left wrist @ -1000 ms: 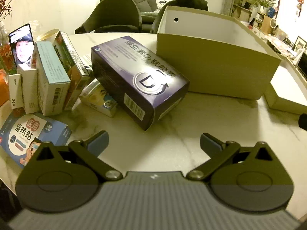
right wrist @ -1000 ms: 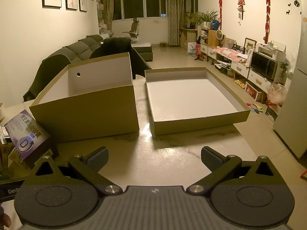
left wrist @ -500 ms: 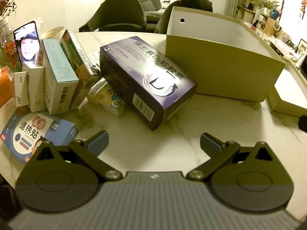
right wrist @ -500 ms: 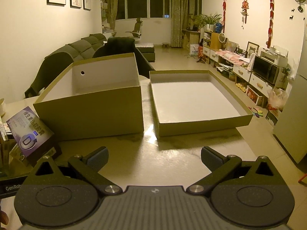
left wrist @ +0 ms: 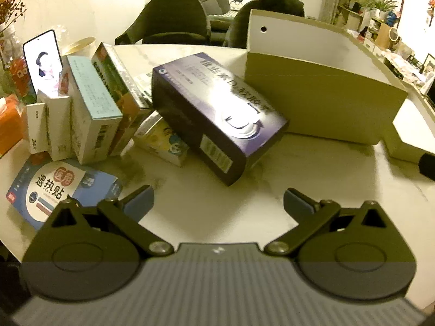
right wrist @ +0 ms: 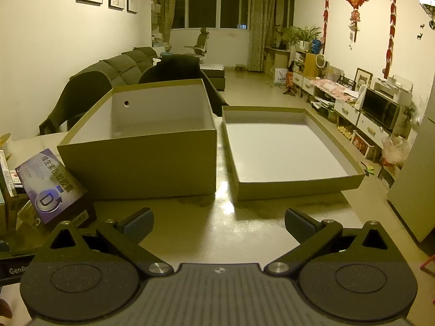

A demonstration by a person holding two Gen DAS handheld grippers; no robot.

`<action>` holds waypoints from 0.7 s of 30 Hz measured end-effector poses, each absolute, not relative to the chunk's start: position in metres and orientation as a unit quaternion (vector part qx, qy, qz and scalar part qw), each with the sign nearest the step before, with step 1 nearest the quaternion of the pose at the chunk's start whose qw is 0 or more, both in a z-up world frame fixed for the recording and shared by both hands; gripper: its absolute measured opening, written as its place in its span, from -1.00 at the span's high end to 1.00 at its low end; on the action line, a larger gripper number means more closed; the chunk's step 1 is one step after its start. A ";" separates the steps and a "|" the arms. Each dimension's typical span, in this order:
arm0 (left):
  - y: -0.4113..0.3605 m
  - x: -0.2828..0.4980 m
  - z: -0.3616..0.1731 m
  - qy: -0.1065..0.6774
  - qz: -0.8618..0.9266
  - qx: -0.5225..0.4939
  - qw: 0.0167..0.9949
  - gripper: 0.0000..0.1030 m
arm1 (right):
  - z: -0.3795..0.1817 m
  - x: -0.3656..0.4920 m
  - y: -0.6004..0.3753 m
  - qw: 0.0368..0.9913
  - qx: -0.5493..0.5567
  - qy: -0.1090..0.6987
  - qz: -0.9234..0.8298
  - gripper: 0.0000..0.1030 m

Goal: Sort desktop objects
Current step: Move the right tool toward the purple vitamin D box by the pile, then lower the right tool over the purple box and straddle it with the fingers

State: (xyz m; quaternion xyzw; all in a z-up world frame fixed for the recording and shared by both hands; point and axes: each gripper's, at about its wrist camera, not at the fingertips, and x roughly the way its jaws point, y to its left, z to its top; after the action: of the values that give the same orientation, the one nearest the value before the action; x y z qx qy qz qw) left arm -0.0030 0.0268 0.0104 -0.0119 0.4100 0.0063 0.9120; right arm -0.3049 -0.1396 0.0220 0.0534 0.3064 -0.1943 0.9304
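A big purple box marked with a "D" lies tilted on the marble table, propped on a small yellow box. My left gripper hovers open just short of it, nothing between its fingers. To its left stand several upright boxes and a flat blue-and-white box. A deep cardboard box stands open behind, its lid upturned beside it on the right. My right gripper is open in front of both; the purple box shows at its left.
A phone stands propped at the far left by an orange item and a jar. Dark chairs and a sofa lie beyond the table's far edge. The dark tip of the other gripper shows at the right edge.
My left gripper has swung slightly left and closer, so the purple box and the cardboard box slide right in its view. My right gripper has turned a little left. Both stay open.
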 end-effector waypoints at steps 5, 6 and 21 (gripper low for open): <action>0.041 -0.001 0.010 0.413 0.009 -0.028 0.910 -1.00 | 0.026 -0.299 -0.128 0.934 0.042 0.302 -0.185 -0.99; 0.045 -0.002 0.011 0.411 0.009 -0.033 0.911 -1.00 | 0.027 -0.297 -0.125 0.935 0.041 0.301 -0.183 -0.99; 0.103 0.004 0.001 0.374 -0.038 -0.130 0.917 -1.00 | 0.023 -0.282 -0.096 0.967 0.065 0.226 -0.103 -0.99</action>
State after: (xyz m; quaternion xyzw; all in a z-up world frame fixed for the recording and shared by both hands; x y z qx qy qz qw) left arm 0.0043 0.1026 0.0014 -0.1304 0.3742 -0.0376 0.9174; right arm -0.2822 -0.0956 0.0230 0.0649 0.2258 -0.1026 0.9666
